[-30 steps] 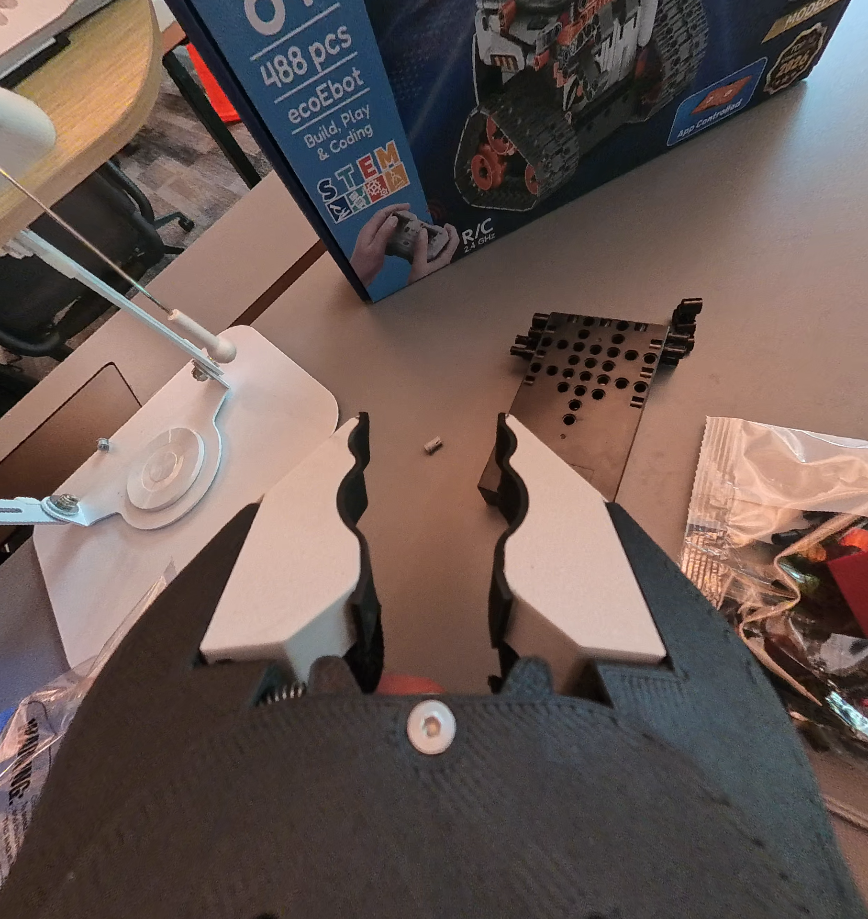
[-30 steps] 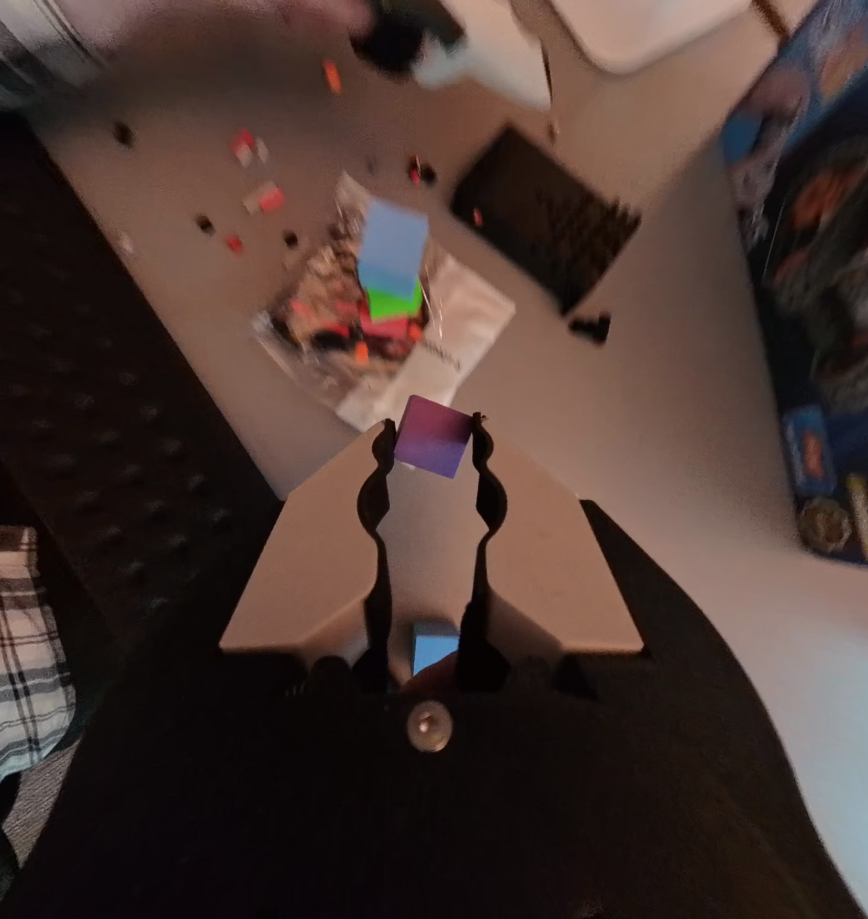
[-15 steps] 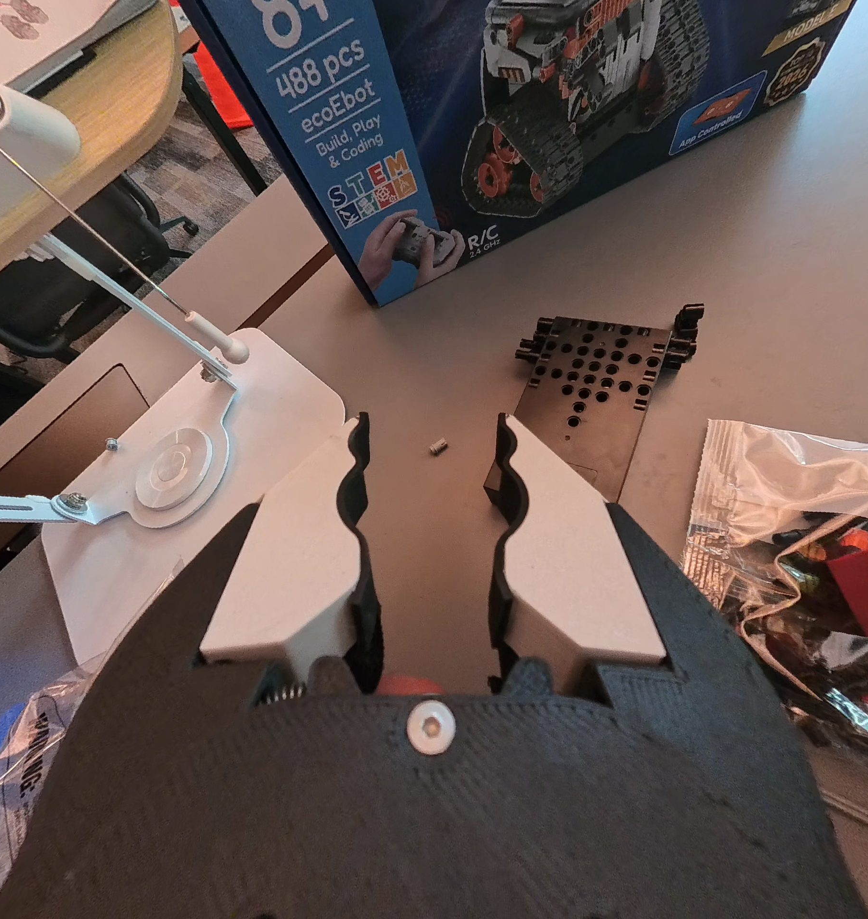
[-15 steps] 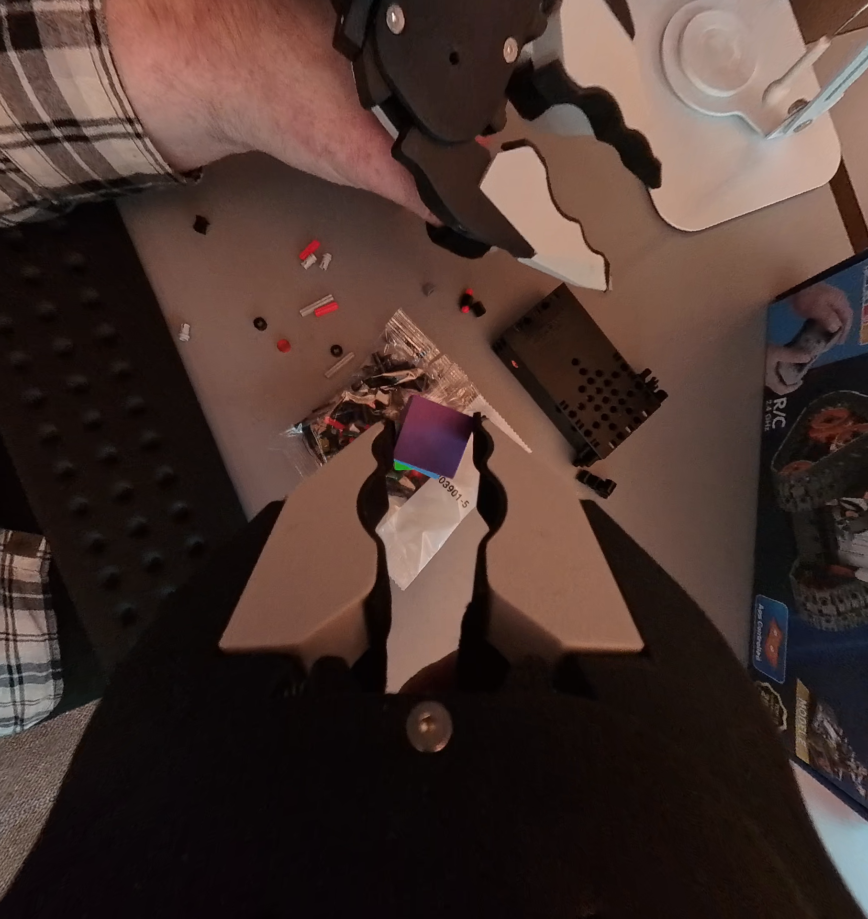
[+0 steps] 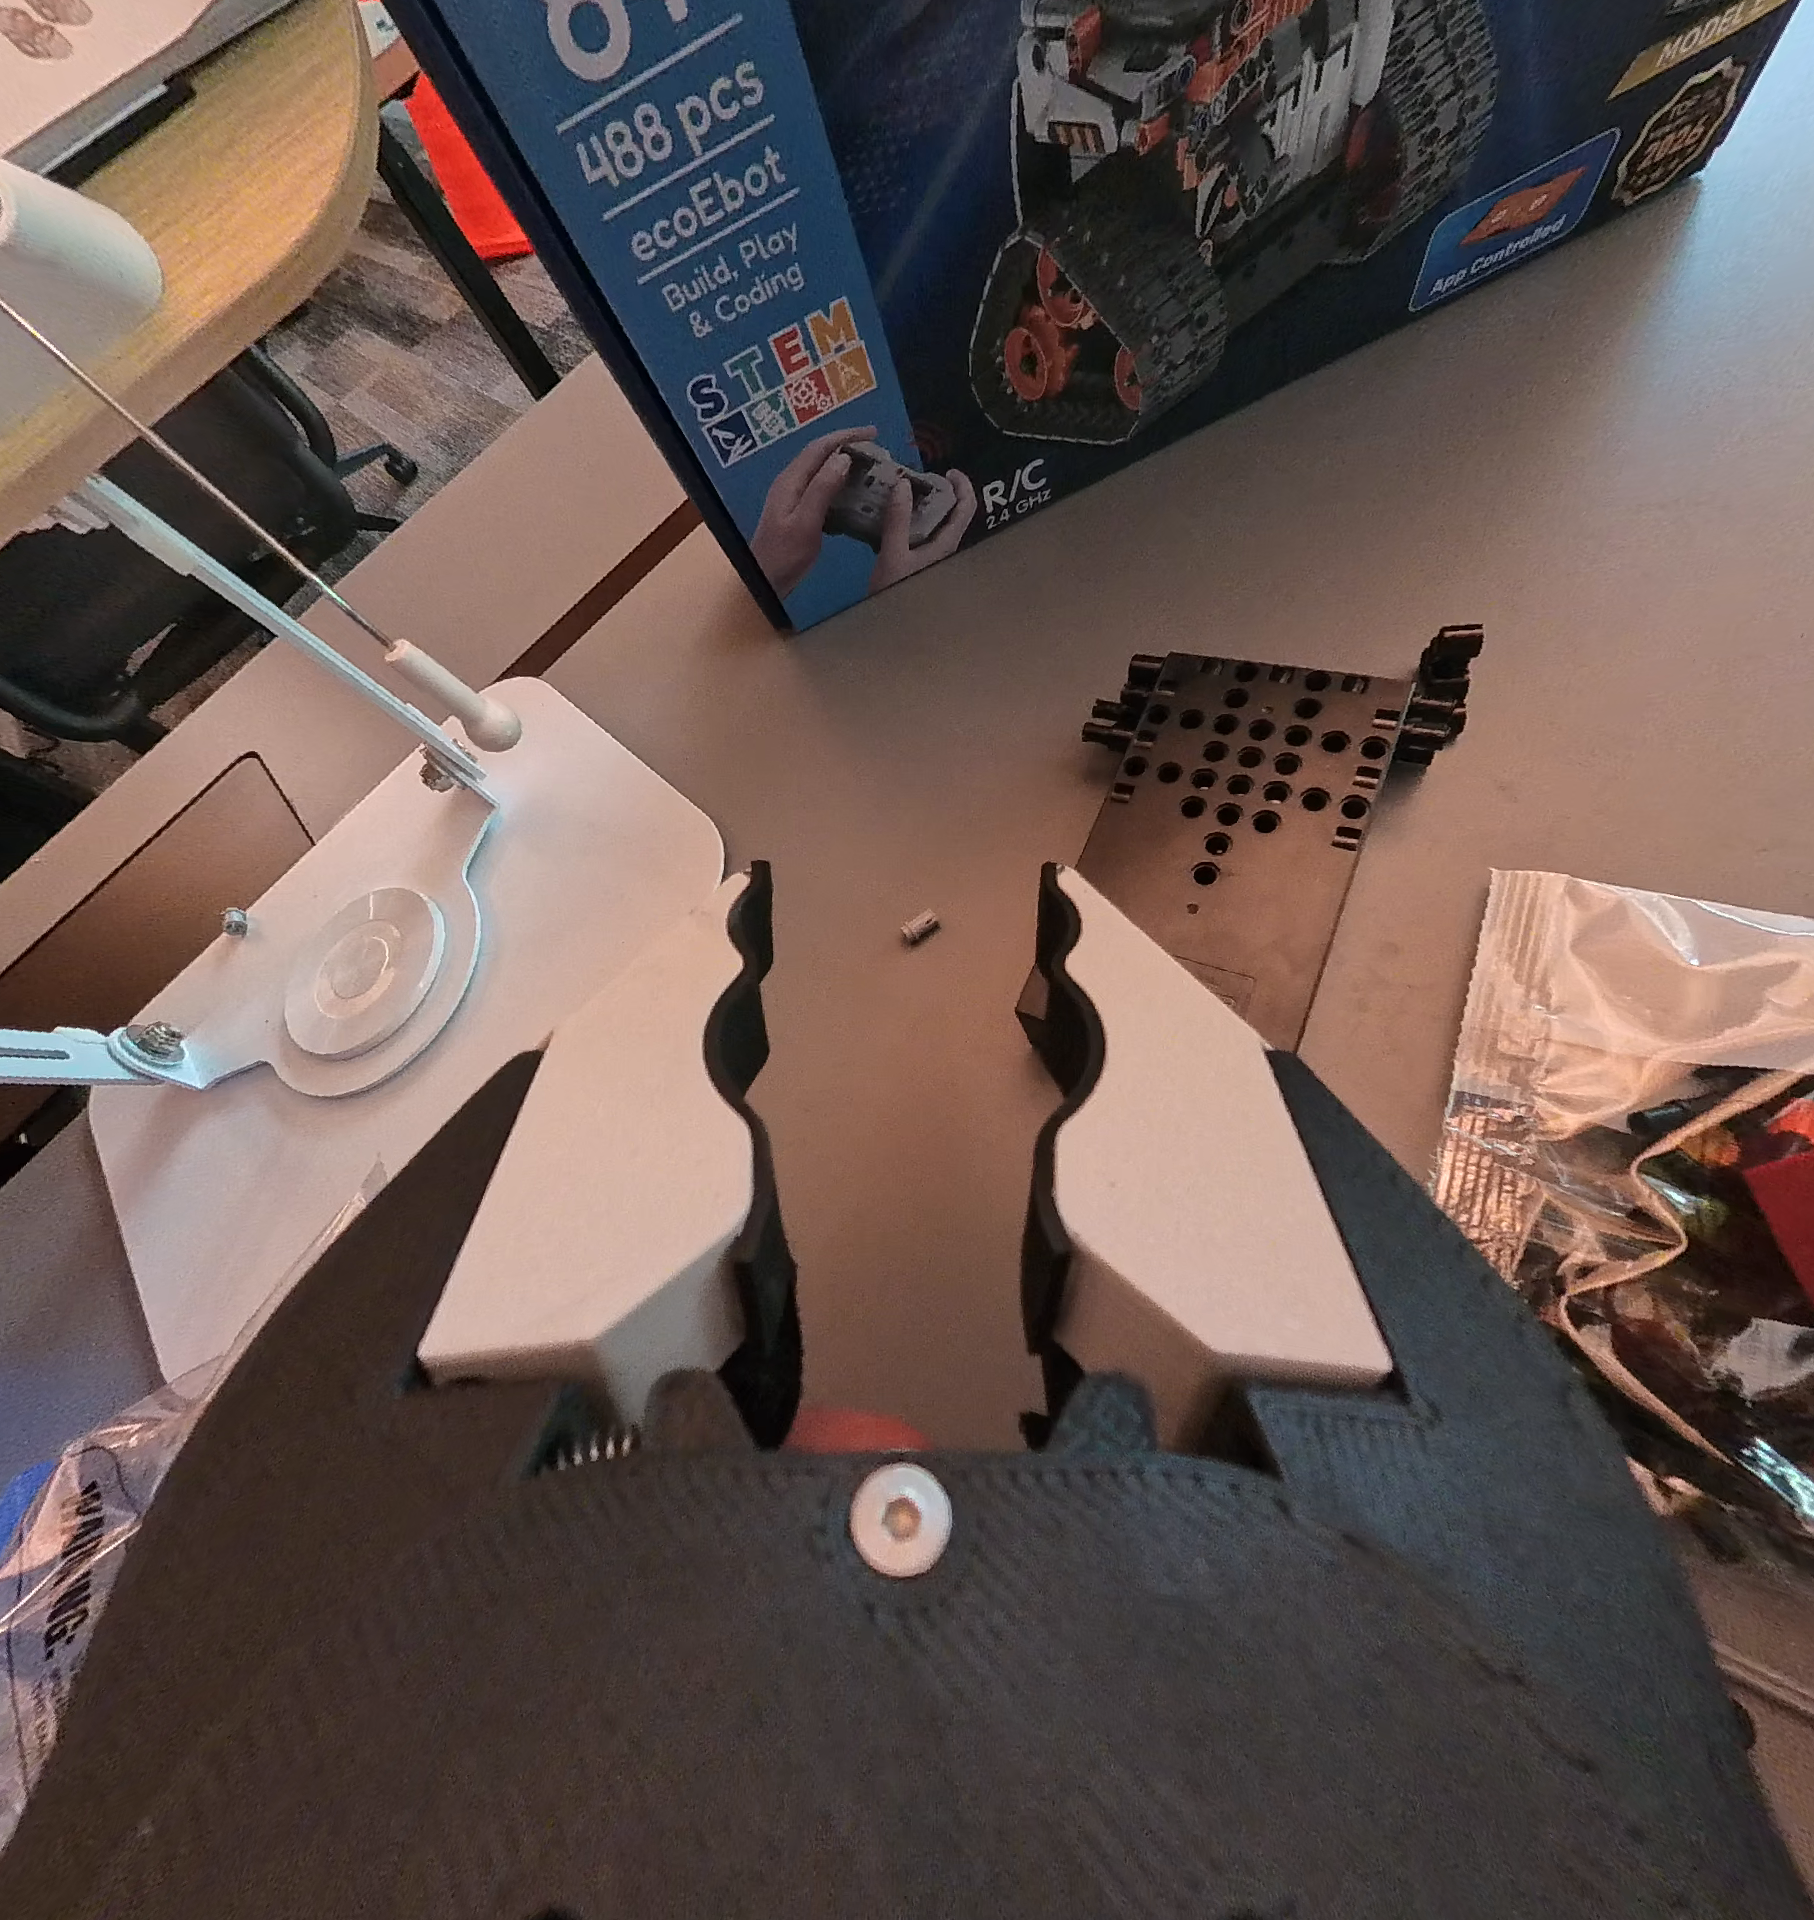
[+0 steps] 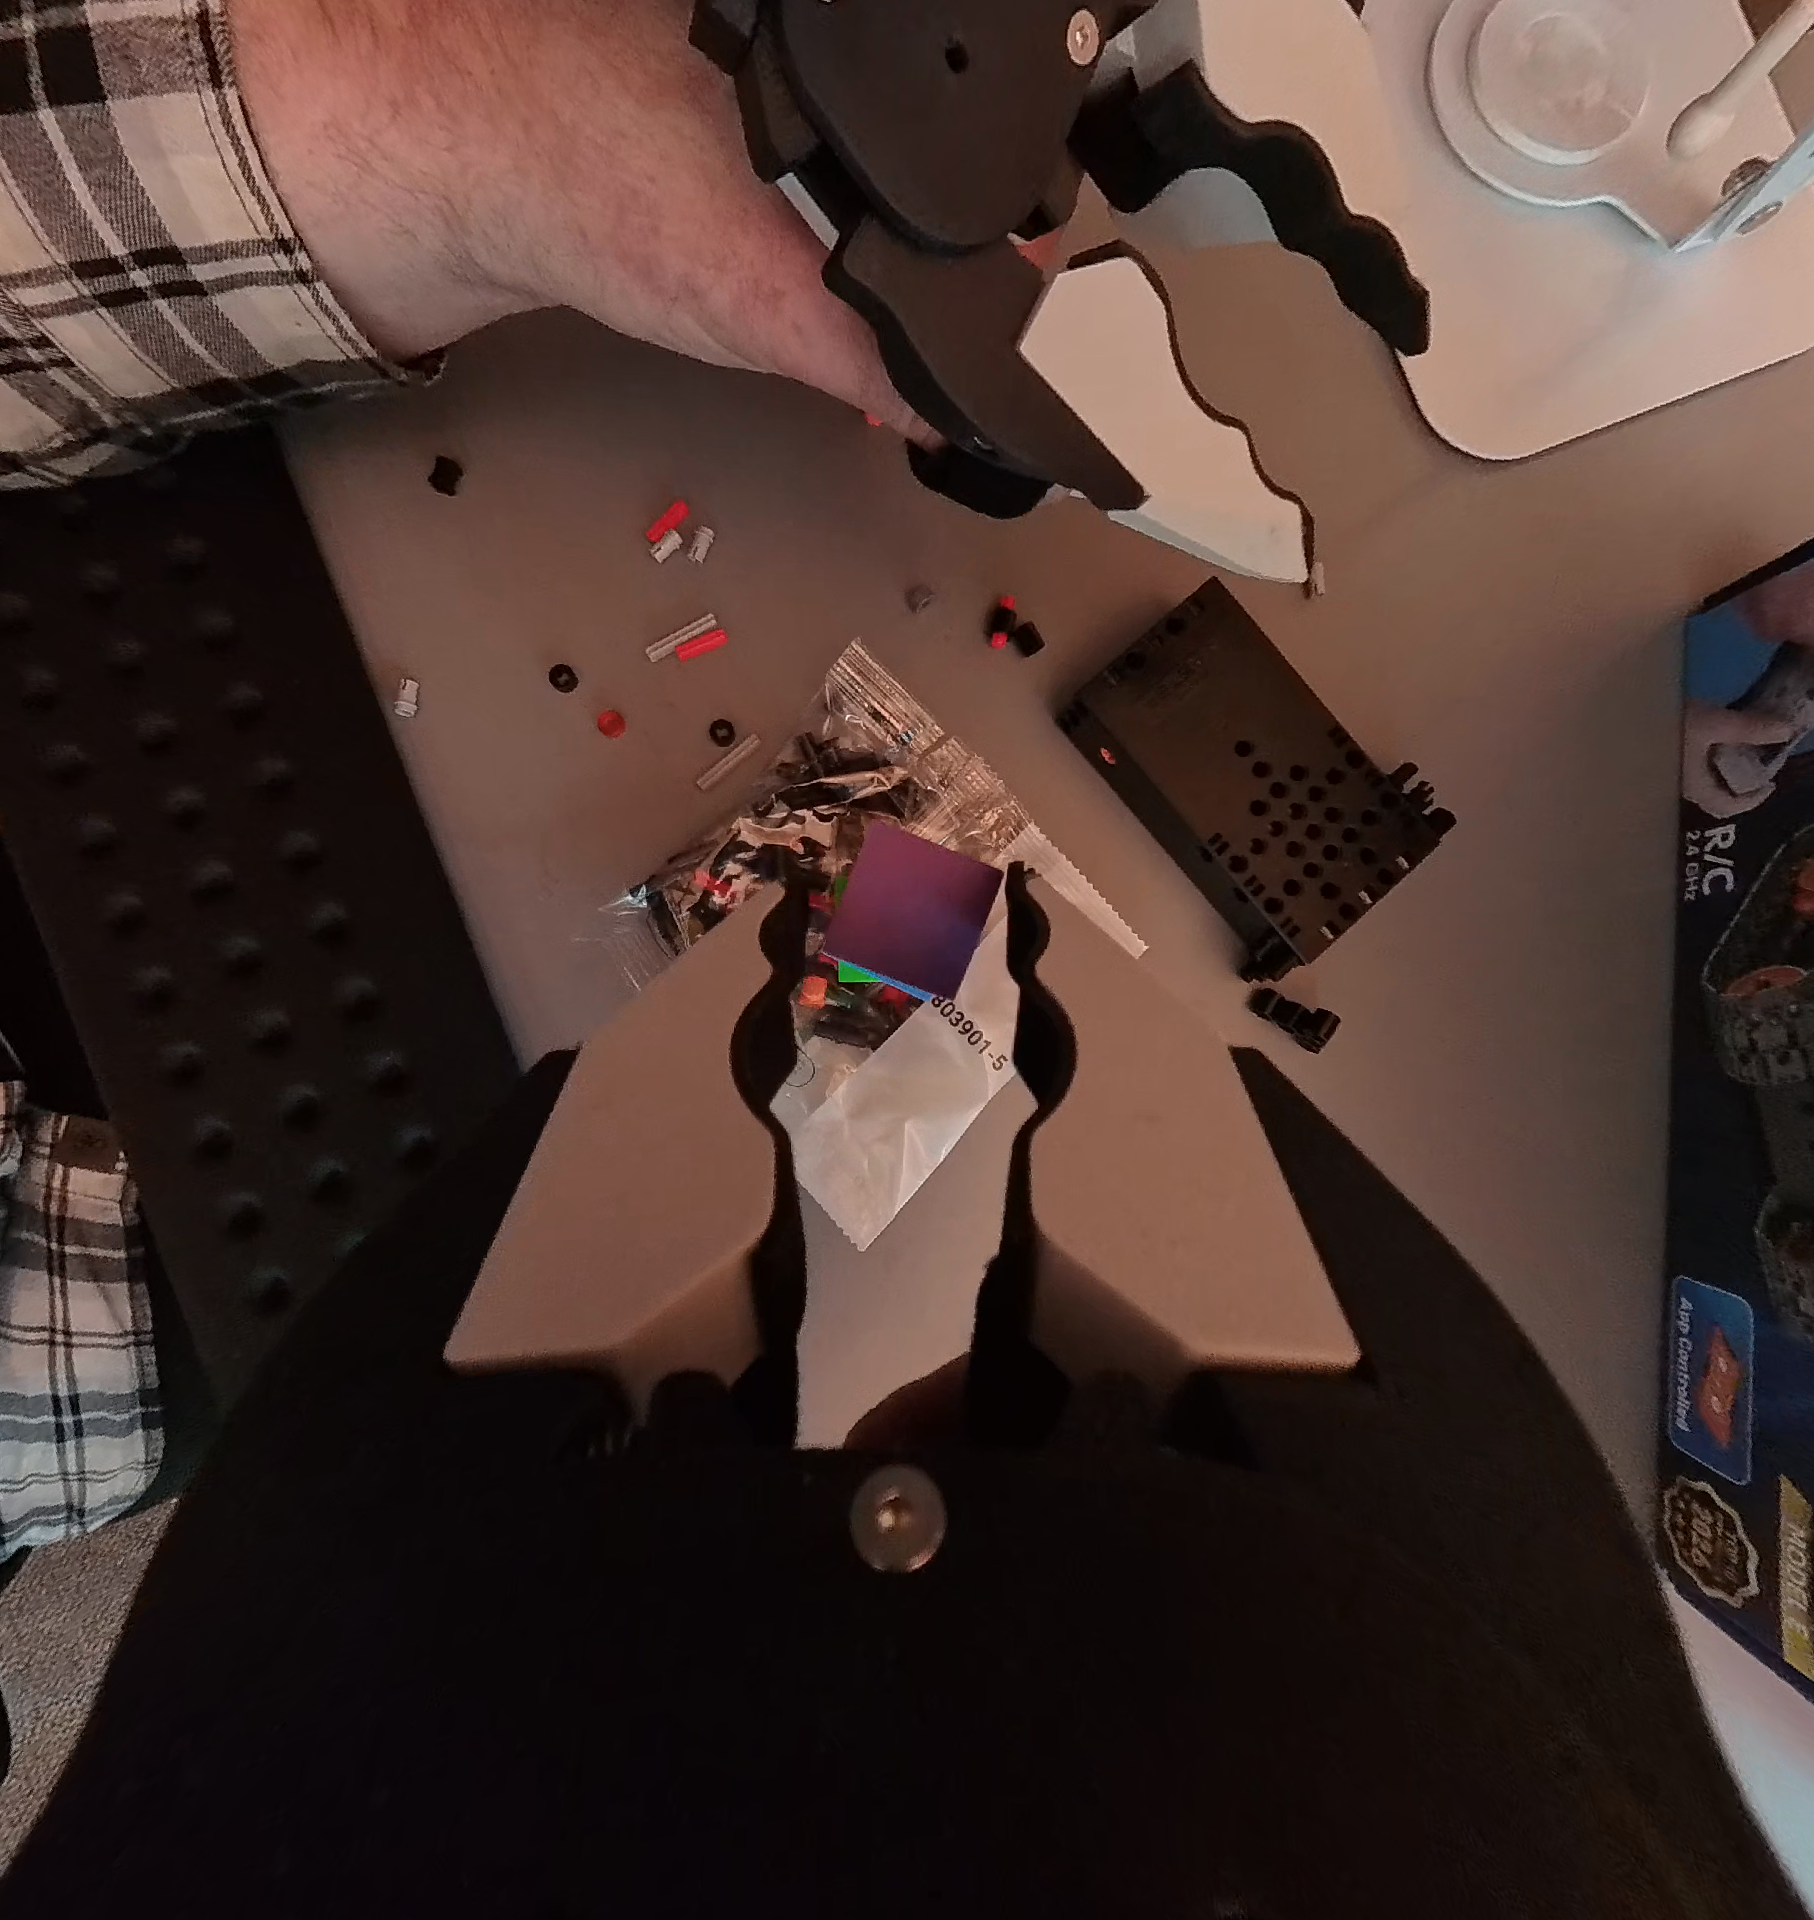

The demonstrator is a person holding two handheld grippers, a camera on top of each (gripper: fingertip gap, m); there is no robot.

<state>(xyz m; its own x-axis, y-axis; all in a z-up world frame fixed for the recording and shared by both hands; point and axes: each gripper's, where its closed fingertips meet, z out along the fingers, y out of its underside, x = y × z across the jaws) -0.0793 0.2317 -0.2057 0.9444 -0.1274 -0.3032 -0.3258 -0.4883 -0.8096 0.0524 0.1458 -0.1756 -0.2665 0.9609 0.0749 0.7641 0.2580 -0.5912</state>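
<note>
Left tongs (image 5: 903, 883): they are hanging over the tabletop (image 5: 1609, 499) with the jaws standing wide apart and gripping nothing, probably because nothing is between them to take hold of.

Small grey peg (image 5: 919, 925): it is lying loose on the tabletop in the middle of the left wrist view, in the gap just ahead of the two white tips, touching neither.

Black perforated plate (image 5: 1246, 831): it is lying flat to the right of that peg, partly hidden behind the right-hand tip.

Lamp base (image 5: 570, 831): white, sitting at the left of the frame beside the left-hand tip.

Blue toy box (image 5: 1090, 260): it is standing along the upper edge of the frame, well beyond the tips.

Right tongs (image 6: 908, 904): they are hovering high above the tabletop, jaws narrowed onto a purple cube (image 6: 908, 904) pinched at the very tips, seemingly so it clears what lies below.

Clear bag of parts (image 6: 882, 862): it is lying directly beneath the cube, centre of the right wrist view; something green and blue is peeking out under the cube.

Loose small pieces (image 6: 685, 639): red, grey and black, scattered at upper left of that view.

Person's hand (image 6: 570, 208): it is gripping the other tongs along the top of the frame.
</note>
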